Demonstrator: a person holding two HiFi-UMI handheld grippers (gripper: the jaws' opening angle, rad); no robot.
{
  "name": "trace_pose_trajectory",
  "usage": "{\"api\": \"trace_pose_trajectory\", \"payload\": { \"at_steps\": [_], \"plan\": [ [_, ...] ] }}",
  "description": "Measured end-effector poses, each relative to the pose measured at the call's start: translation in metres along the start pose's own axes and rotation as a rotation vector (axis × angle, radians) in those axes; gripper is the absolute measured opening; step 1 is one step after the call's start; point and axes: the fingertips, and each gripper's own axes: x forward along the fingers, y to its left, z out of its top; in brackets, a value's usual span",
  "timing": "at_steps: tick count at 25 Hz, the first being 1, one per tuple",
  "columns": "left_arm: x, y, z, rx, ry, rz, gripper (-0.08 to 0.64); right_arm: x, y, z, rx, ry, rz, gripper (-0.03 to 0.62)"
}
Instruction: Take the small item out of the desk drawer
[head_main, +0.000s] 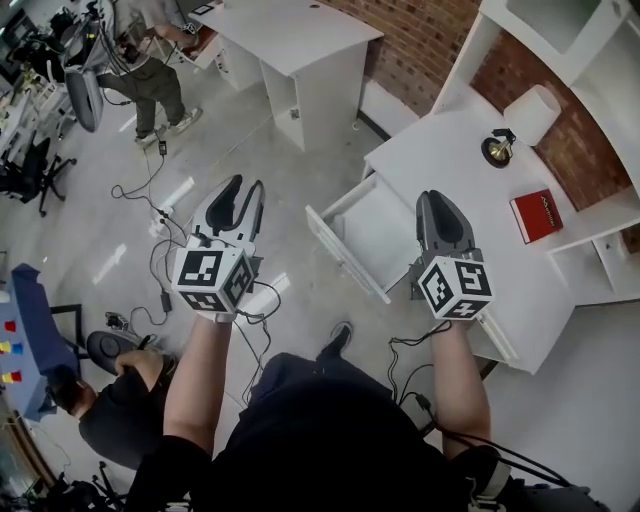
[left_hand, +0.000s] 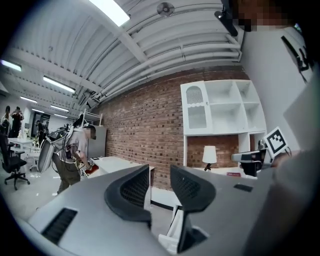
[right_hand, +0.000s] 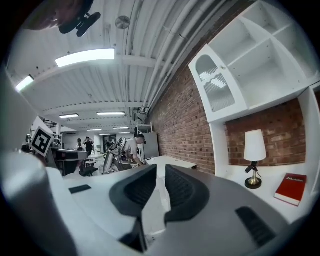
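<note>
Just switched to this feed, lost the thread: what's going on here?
A person stands at the white desk with a claw in each hand. Its drawer is pulled open; no small item shows in it from the head view. The right claw hangs above the drawer's edge, jaws nearly together with nothing gripped. The left claw is out over the floor, jaws apart and empty. A lamp and red book sit on the desk.

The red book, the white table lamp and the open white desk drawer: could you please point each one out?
Red book (head_main: 537, 215), head view, middle of its cover.
White table lamp (head_main: 532, 113), head view, on its shade.
Open white desk drawer (head_main: 345, 253), head view, on its front panel.
</note>
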Motion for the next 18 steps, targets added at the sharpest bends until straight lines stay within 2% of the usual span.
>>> {"api": "trace_pose_trajectory", "payload": {
  "at_steps": [11, 18],
  "plan": [
    [0.051, 0.013, -0.014, -0.023, 0.037, 0.039, 0.13, 0.059, -0.029, -0.025, 0.031, 0.088, 0.047, 0.078],
    [0.103, 0.037, -0.031, -0.04, 0.065, 0.004, 0.13, 0.1, -0.035, -0.045, 0.031, 0.144, 0.032, 0.077]
  ]
}}
